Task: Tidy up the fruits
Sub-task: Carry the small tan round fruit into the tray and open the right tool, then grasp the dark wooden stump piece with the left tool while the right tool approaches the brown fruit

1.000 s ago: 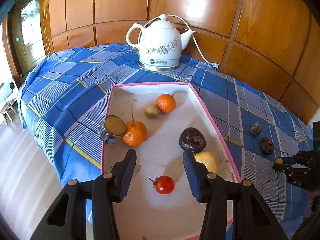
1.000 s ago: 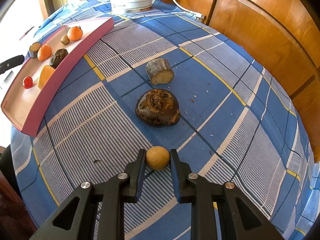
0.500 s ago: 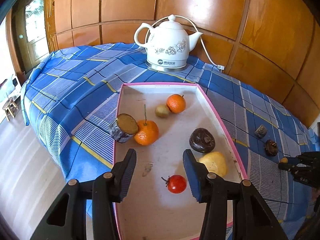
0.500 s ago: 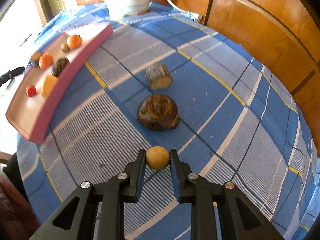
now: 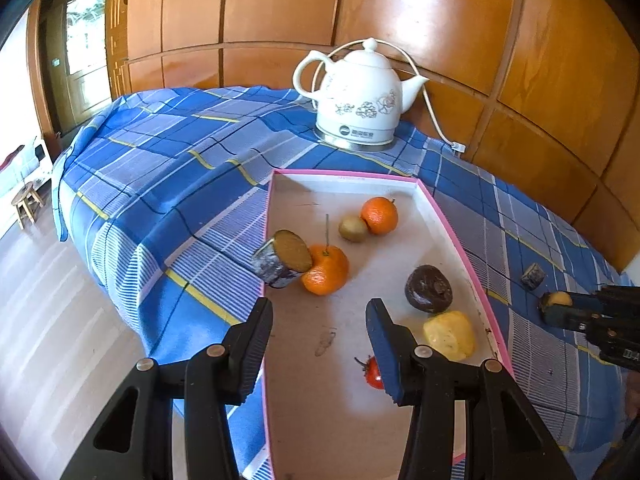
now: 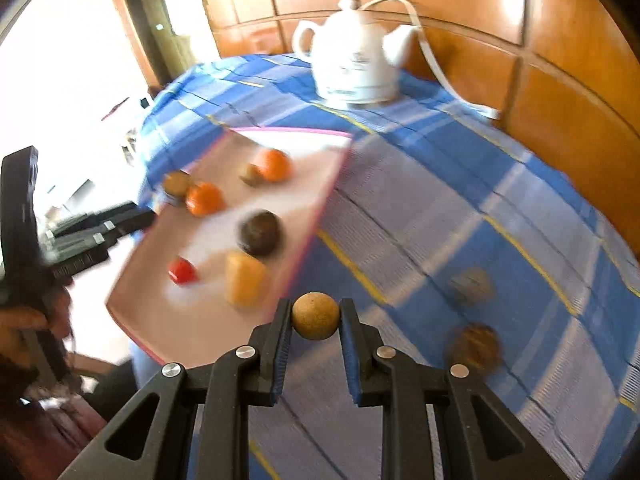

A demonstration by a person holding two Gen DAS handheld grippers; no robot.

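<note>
While the right gripper clenches the small round tan fruit between its pads, lifted off the blue plaid table, it points toward the pink-rimmed shallow tray, likely for dropping it among the gathered fruits. Released and empty, the left gripper hangs over the tray's near end, seemingly waiting.

Motion-blurred right view, blown-out doorway glare.

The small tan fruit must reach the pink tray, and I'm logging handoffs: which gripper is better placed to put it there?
Right. The right gripper is shut on the small tan fruit beside the pink tray; the left gripper is open, holding nothing.
</note>
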